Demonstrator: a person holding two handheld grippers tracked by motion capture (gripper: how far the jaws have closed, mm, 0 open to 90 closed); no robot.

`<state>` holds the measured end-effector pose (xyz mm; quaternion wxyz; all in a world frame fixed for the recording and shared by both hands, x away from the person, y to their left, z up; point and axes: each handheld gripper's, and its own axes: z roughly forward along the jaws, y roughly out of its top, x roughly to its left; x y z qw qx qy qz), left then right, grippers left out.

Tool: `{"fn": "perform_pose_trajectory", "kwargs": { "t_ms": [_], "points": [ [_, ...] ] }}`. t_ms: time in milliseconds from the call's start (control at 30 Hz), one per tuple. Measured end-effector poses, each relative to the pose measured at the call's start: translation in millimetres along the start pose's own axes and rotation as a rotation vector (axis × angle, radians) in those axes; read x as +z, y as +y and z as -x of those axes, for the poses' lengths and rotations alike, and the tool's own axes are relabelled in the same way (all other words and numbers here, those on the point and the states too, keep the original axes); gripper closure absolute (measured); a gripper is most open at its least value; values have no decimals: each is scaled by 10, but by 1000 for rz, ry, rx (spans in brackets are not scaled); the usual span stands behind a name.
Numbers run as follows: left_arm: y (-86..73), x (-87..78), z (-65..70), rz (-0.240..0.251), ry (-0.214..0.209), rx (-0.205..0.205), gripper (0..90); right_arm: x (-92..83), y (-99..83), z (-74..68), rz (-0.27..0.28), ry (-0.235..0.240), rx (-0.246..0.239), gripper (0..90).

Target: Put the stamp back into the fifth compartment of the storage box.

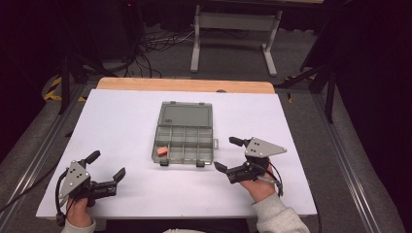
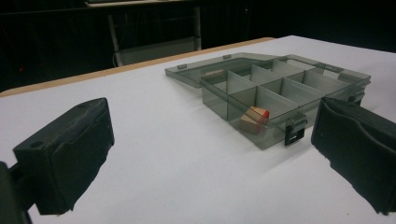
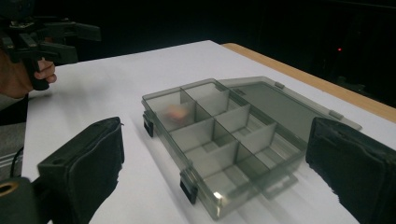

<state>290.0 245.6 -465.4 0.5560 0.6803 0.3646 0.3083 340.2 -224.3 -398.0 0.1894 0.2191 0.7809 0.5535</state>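
Note:
A smoky clear compartment box (image 1: 185, 141) lies open in the middle of the white table, its lid (image 1: 185, 115) folded flat behind it. A small wooden block with an orange end (image 1: 162, 151) rests in the front-left compartment. My left gripper (image 1: 106, 165) is held near the front-left of the table, open and empty, well apart from the box. My right gripper (image 1: 227, 154) stands open just right of the box's front-right corner, with nothing gripped. In the left gripper view the box (image 2: 280, 88) and block (image 2: 254, 119) lie ahead. The right gripper view shows the box (image 3: 219, 121) close and the block (image 3: 176, 112) blurred.
The white sheet (image 1: 131, 121) covers the table, with a wooden edge (image 1: 184, 85) at the far side. Metal rails run along both sides. Beyond the table are a white stand (image 1: 235, 22) and floor cables (image 1: 155, 43). The left gripper (image 3: 46, 32) appears far off in the right gripper view.

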Motion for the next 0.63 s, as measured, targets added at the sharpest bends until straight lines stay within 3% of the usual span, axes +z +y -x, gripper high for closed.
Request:
{"fn": "perform_pose_trajectory", "kwargs": {
  "t_ms": [267, 300, 433, 633],
  "points": [
    [11, 12, 5, -11, 11, 18, 2, -252, -485, 85, 36, -99, 68, 38],
    [38, 24, 21, -29, -19, 46, 2, -272, -528, 82, 34, -100, 80, 38],
    [66, 17, 66, -13, -52, 86, 2, -315, -600, 45, 50, -93, 95, 38],
    [58, 26, 60, -18, -35, 74, 2, -322, -634, 36, 44, -97, 93, 38]
  ]
}}
